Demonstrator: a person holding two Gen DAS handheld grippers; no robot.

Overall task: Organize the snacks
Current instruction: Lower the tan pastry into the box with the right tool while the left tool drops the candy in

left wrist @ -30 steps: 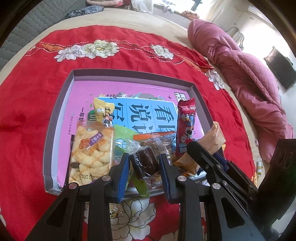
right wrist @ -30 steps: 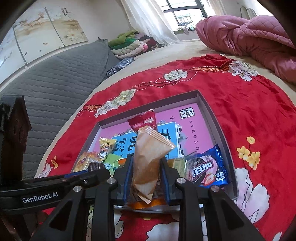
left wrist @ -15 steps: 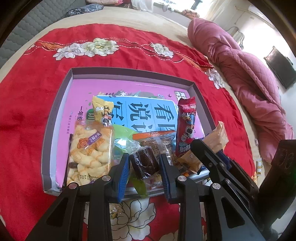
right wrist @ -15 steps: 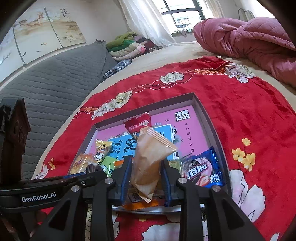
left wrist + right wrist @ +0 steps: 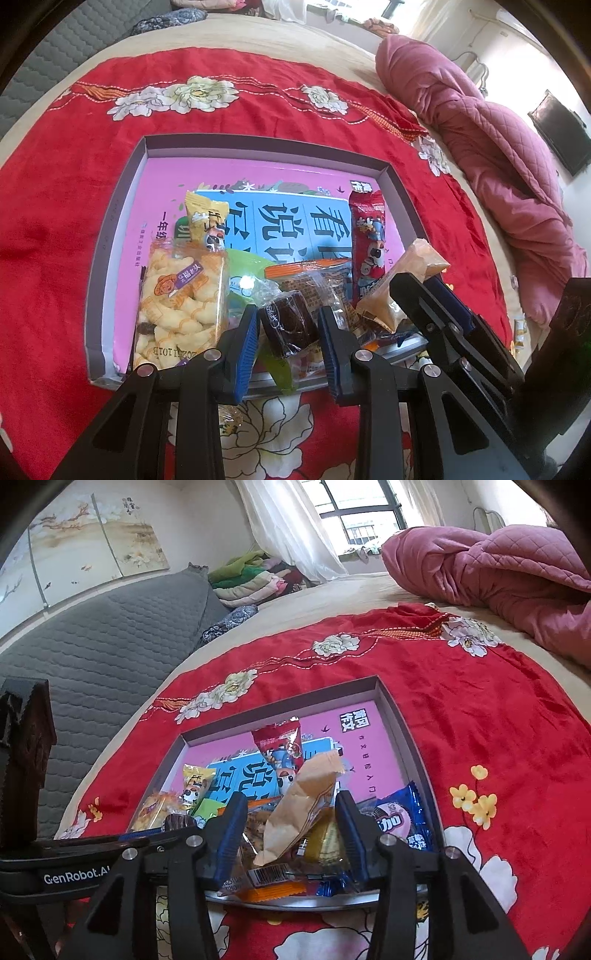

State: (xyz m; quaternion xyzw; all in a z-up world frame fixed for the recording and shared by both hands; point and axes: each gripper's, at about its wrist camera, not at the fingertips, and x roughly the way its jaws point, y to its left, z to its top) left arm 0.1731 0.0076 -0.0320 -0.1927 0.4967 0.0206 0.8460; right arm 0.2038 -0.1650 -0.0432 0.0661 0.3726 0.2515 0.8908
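Snacks lie heaped at the near end of a shallow purple-grey box lid (image 5: 122,206) that sits on a red flowered blanket (image 5: 55,229) spread over a bed. The lid's floor shows a pink and blue printed sheet with Chinese characters.

The left gripper (image 5: 288,332) is clenched on a dark brown cake in clear wrap (image 5: 290,325), its blue pads pressing the cake from both sides, just above the near wall of the lid. To its left lies a clear bag of pale puffed crackers (image 5: 183,306), and beyond that a small yellow packet (image 5: 205,225). A green wrapper (image 5: 245,273) sits behind the cake. A long red packet with a cartoon cow (image 5: 369,251) lies toward the right side of the lid.

The right gripper (image 5: 291,830) stands spread, and a tan paper-like snack pouch (image 5: 306,805) rises tilted between its fingers; the left pad looks apart from it, and contact on the right I cannot tell. Under it lie a yellow wrapped sweet (image 5: 325,842) and an orange-edged clear packet with a barcode (image 5: 266,880). Just right of the gripper is a blue cookie packet (image 5: 402,819) against the lid's right wall.

A pink quilted duvet (image 5: 491,576) is bunched at the far right of the bed
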